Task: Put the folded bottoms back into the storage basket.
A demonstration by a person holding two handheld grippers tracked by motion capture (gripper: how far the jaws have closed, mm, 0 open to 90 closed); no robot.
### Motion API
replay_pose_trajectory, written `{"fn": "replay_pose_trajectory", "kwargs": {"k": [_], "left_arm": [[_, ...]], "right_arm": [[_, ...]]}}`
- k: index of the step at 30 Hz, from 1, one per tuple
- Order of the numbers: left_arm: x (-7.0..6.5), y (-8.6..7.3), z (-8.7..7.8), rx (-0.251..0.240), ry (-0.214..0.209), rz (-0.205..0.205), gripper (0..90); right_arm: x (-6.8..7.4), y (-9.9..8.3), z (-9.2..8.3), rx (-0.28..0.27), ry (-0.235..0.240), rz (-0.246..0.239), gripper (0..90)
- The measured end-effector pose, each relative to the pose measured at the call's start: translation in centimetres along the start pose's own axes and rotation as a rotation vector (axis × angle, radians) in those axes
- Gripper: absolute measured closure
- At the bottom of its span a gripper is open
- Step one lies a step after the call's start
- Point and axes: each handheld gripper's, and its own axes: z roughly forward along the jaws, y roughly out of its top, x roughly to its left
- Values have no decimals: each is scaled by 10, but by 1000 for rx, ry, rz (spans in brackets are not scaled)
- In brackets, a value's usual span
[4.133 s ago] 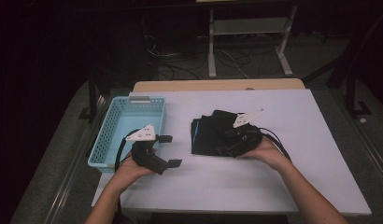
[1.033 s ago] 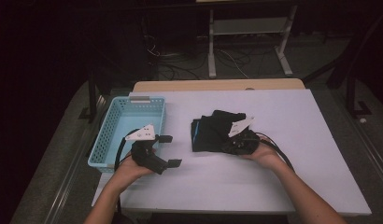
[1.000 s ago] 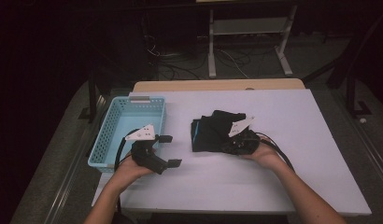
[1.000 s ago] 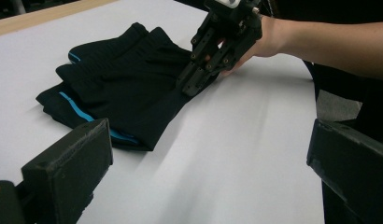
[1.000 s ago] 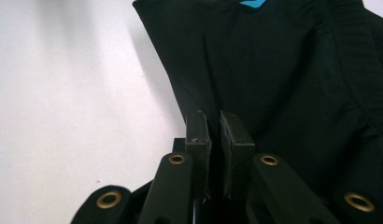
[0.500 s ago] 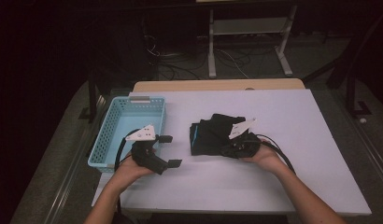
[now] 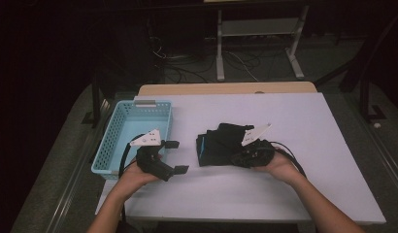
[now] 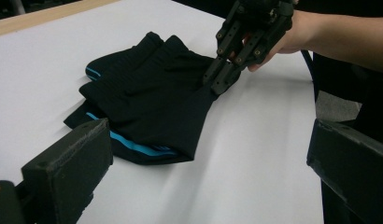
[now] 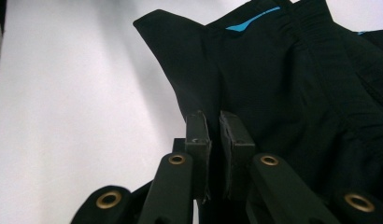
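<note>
Black folded garment (image 7: pixel 217 148) lies on table (image 7: pixel 304 126), well right of blue basket (image 7: pixel 120 136). Right hand-held gripper (image 7: pixel 240 156) clenched on garment's near-right edge, likely pinching fabric layer to lift or fold it. Left hand-held gripper (image 7: pixel 173 156) released, jaws wide, waiting between basket and garment, ready to assist.

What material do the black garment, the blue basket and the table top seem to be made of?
Black garment: soft knit fabric, matte; it folds and shows ribbed bands and blue stripes, probably a stretch textile.
Blue basket: likely moulded plastic, with even lattice walls and a slight sheen.
Table top: smooth white matte surface, perhaps laminate; a wooden-looking strip runs along its far edge.
</note>
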Motion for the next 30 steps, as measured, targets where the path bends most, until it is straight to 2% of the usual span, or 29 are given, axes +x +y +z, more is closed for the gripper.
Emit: {"fn": "replay_pose_trajectory", "kwargs": {"k": [9, 30], "left_arm": [[0, 0, 0, -1, 0, 0, 1], [0, 0, 0, 0, 2, 1, 1]], "right_arm": [[8, -1, -2, -1, 10, -8, 824], [36, -12, -4, 16, 36, -15, 824]]}}
